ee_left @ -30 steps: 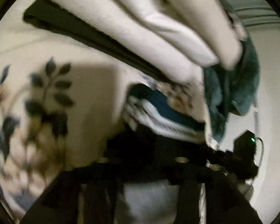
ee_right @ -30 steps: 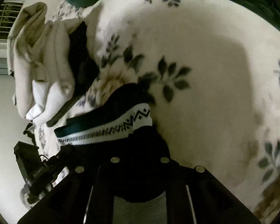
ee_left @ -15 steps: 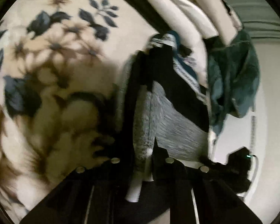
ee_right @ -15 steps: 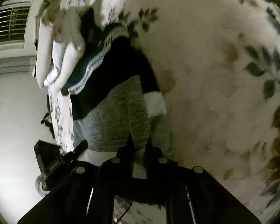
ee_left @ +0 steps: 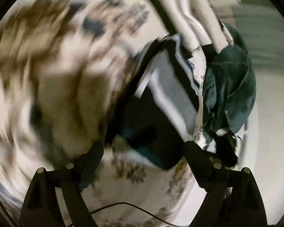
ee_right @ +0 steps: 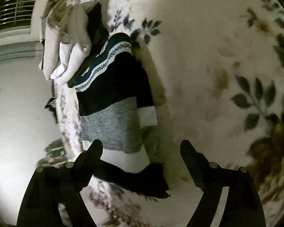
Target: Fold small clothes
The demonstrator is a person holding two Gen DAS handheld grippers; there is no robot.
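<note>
A small knitted sweater (ee_right: pixel 113 102) with black, grey, white and teal patterned bands lies flat on the floral blanket (ee_right: pixel 208 60), near its edge. It also shows in the blurred left wrist view (ee_left: pixel 161 98). My right gripper (ee_right: pixel 140 148) is open and empty, its jaws wide apart just above the sweater's near end. My left gripper (ee_left: pixel 143 151) is open and empty too, just short of the sweater's near dark edge.
A stack of folded cream and white clothes (ee_right: pixel 64 43) lies beyond the sweater, also in the left wrist view (ee_left: pixel 195 19). A dark teal garment (ee_left: pixel 231 87) hangs at the blanket's edge. The pale floor (ee_right: pixel 19 104) lies past the edge. A black cable (ee_left: pixel 123 206) runs below my left gripper.
Both grippers were shut on the sweater's end and have opened and let it go. The sweater now lies stretched flat. The left gripper is swinging, blurring its view.
</note>
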